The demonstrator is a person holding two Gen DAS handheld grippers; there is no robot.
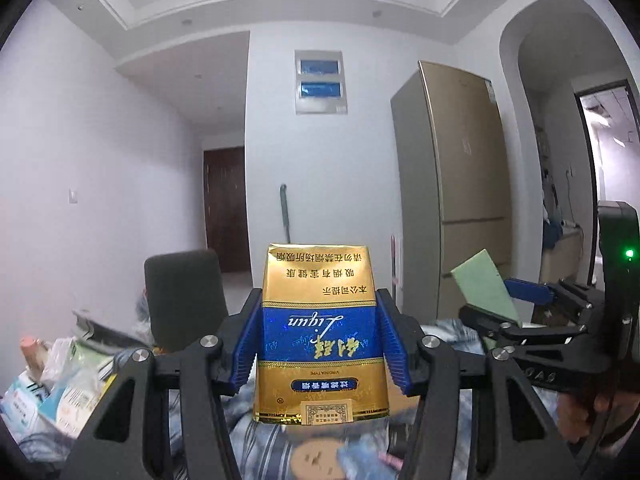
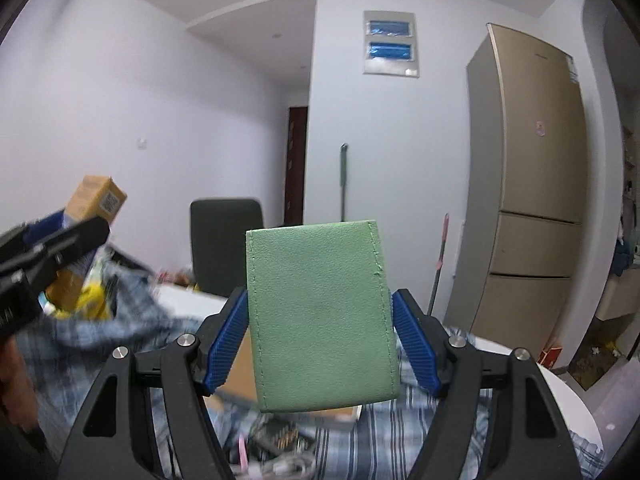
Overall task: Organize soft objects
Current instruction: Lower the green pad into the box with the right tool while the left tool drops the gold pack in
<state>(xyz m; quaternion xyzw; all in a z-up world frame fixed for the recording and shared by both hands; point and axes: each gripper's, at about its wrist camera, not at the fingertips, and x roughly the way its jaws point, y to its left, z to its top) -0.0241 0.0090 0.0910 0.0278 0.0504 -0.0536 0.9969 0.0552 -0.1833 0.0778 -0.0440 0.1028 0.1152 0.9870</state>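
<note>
In my left tongs I held a soft gold-and-blue cigarette pack, clamped across its blue band by both blue pads and raised clear of the clutter, seen upside down. My right tongs were clenched on a green stitched pouch, held well above the striped cloth below it.

The pack was soft paper, so I judged that too hard a squeeze would crumple it, while a loose one could let it slide down between the pads, since much of its length stuck out beyond them. The pouch's smooth faux-leather faces looked slippery, and a quick swing might have twisted it out of my grip. With both tongs lifted close together, I also risked knocking one load against the other; the pouch already showed just to the right in the left view.

Writing on the pack, inverted, read "Liqun" in script on the blue band, with "VIRGINIA TYPE" beneath, and Chinese health-warning lines on the gold upper part. The pouch carried no lettering I could see. The fridge behind bore small stickers too small to read.
</note>
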